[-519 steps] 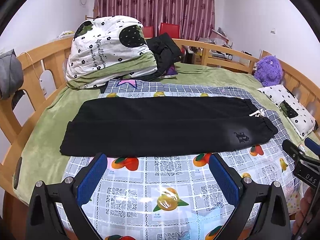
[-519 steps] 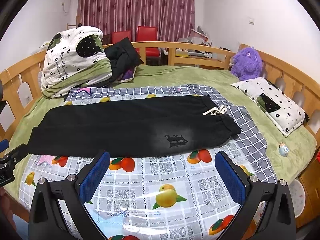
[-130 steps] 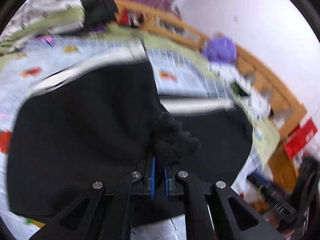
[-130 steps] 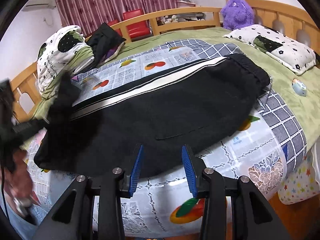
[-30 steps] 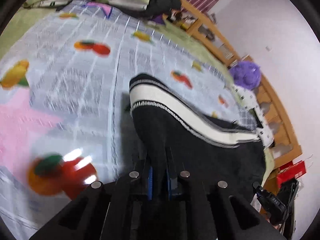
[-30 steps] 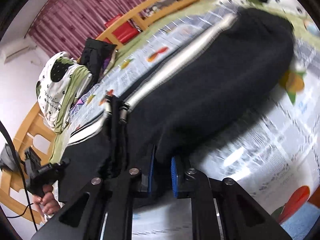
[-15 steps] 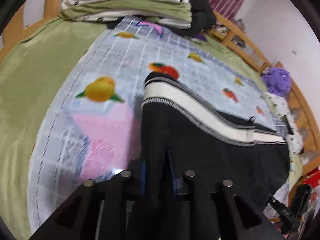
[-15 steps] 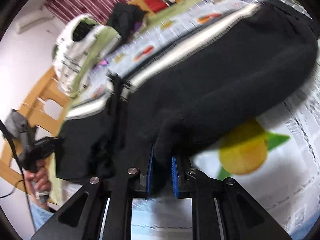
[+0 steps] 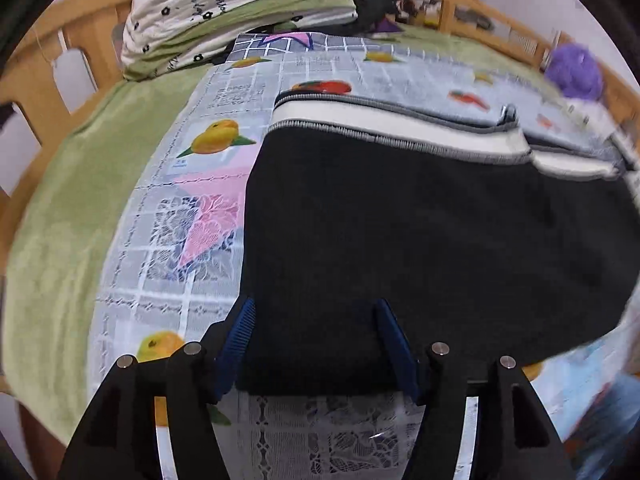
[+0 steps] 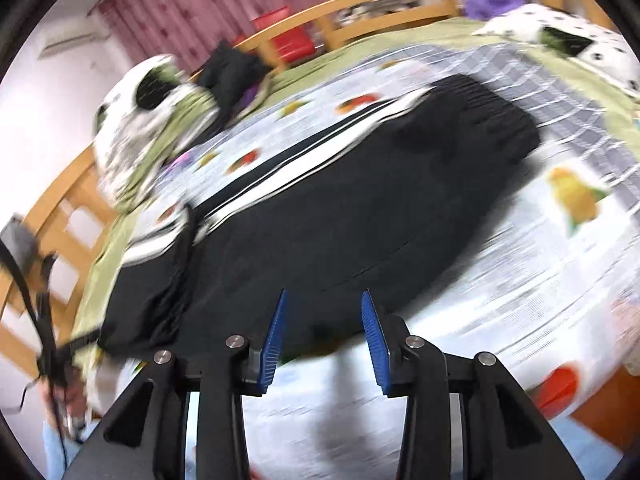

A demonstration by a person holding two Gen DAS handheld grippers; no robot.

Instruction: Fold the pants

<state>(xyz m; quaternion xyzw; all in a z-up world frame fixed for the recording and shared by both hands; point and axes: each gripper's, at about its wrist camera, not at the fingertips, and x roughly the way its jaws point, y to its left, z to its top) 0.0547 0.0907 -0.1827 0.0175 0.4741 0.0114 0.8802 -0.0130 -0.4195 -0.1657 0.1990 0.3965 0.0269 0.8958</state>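
The left gripper (image 9: 314,338) has its blue-padded jaws apart and opening; the near edge of the black knit pants with a white side stripe (image 9: 420,240) lies between them, but the pads do not press on it. The right gripper (image 10: 322,334) likewise has its jaws apart and opening, just short of the pants' near edge (image 10: 320,216), with nothing pinched that can be seen; that view is blurred.

Judging by this, the step in hand is the release after a fold: the cloth is laid down and both grippers are letting go. The next move probably calls for a fresh grip at one short end, so the long strip can be brought over onto itself, with both corners lifted evenly to keep the edges lined up.

Ahead of both sets of jaws the pants lie flat as a long, narrow band on the fruit-printed plastic sheet (image 9: 224,184) covering the bed. The white stripe runs along the far edge, and there the layers look slightly stepped rather than flush. A bunched ridge shows towards the left end in the right wrist view. Beyond the sheet sit a green blanket (image 9: 68,184), a folded spotted quilt (image 9: 208,8) and a purple plush toy (image 9: 576,66).
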